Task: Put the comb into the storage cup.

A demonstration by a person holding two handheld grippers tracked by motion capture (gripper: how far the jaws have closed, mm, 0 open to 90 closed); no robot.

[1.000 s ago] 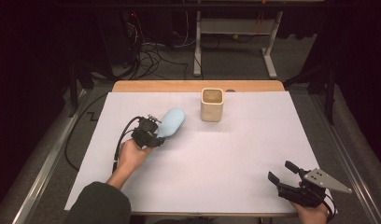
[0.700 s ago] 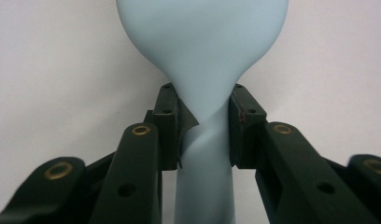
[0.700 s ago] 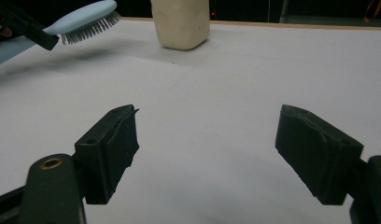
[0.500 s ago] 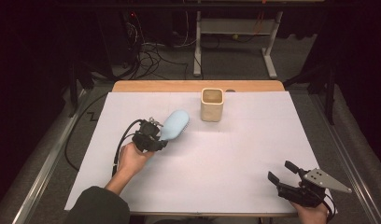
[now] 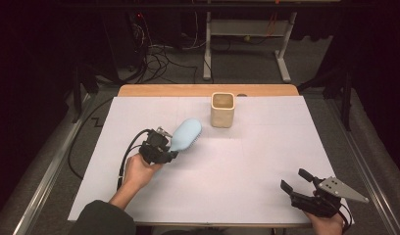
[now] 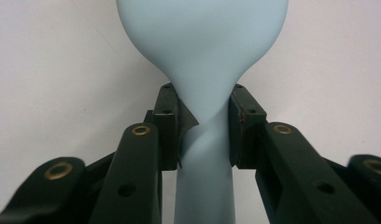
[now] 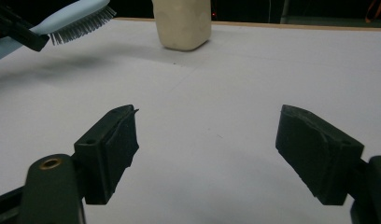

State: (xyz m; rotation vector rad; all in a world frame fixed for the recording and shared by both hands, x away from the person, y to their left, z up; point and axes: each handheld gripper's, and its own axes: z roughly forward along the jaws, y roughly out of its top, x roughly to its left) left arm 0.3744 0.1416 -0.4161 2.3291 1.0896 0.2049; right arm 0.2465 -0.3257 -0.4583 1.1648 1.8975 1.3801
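my left gripper (image 5: 169, 147) fingers clenched on hairbrush (image 5: 186, 135) neck, lifted off tabletop (image 5: 247, 161) | my right gripper (image 5: 298, 185) fingers released, wide | cup (image 5: 222, 109) beyond brush

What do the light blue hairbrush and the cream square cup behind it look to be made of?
The hairbrush, clamped at its neck by the left gripper, looks like moulded plastic: smooth, matte, even pale blue, with soft shading along the handle. Its bristles look like thin grey pins, material unclear. The cup looks like matte ceramic or stone-like resin: thick rounded walls, dull cream surface, no shine.
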